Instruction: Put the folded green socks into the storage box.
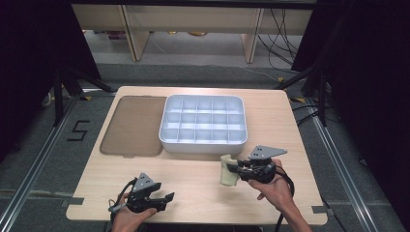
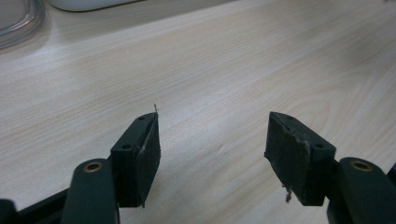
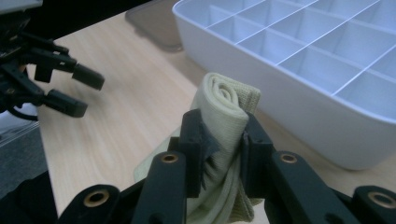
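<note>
A rolled pale yellow cloth stands pinched between the jaws of my right gripper, just in front of the white divided tray. The roll's spiral end points up toward the tray wall, and loose cloth hangs below the jaws. My left gripper sits low over the bare wooden table near its front left edge, open, with nothing between its fingers. In the right gripper view the left gripper appears at the far left.
The tray has several empty compartments and sits at the table's middle back. A brownish translucent lid lies flat to its left. Bare table top lies between the two grippers. The floor and shelving legs lie beyond the table.
</note>
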Demonstrator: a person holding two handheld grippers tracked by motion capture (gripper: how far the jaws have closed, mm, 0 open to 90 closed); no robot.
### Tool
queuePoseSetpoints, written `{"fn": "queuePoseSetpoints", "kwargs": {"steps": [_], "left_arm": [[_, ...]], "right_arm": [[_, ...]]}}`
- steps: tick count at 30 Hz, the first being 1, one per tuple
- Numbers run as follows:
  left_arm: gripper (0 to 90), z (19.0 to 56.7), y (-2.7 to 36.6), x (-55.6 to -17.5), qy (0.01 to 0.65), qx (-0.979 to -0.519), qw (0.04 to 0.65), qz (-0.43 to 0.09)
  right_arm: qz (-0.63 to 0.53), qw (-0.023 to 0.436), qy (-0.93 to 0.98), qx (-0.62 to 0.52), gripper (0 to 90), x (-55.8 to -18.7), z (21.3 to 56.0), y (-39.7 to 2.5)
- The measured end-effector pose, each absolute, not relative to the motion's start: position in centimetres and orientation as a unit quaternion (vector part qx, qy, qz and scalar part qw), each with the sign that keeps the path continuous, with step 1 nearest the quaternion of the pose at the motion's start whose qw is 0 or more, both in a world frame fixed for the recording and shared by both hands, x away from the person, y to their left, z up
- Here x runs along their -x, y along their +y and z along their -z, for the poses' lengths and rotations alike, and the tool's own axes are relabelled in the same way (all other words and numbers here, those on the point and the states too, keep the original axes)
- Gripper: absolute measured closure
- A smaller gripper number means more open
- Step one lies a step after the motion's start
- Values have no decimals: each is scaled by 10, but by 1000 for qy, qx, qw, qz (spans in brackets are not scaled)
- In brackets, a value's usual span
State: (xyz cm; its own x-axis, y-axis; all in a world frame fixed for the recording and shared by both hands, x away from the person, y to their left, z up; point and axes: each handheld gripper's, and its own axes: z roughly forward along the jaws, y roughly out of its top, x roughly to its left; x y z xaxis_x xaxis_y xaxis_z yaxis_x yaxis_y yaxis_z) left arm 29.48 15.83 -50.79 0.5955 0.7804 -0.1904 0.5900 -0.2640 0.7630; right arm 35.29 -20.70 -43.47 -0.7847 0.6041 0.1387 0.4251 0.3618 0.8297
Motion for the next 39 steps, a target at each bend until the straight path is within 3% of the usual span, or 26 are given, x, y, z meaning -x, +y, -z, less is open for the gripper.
{"fn": "queuePoseSetpoints", "kwargs": {"steps": [12, 39], "left_arm": [[332, 510, 165, -299, 447, -785, 412, -115], [223, 510, 159, -296, 435, -799, 391, -142]], "right_arm": [[-478, 159, 804, -315, 746, -371, 413, -222], [-504, 201, 764, -350, 744, -404, 389, -236]]}}
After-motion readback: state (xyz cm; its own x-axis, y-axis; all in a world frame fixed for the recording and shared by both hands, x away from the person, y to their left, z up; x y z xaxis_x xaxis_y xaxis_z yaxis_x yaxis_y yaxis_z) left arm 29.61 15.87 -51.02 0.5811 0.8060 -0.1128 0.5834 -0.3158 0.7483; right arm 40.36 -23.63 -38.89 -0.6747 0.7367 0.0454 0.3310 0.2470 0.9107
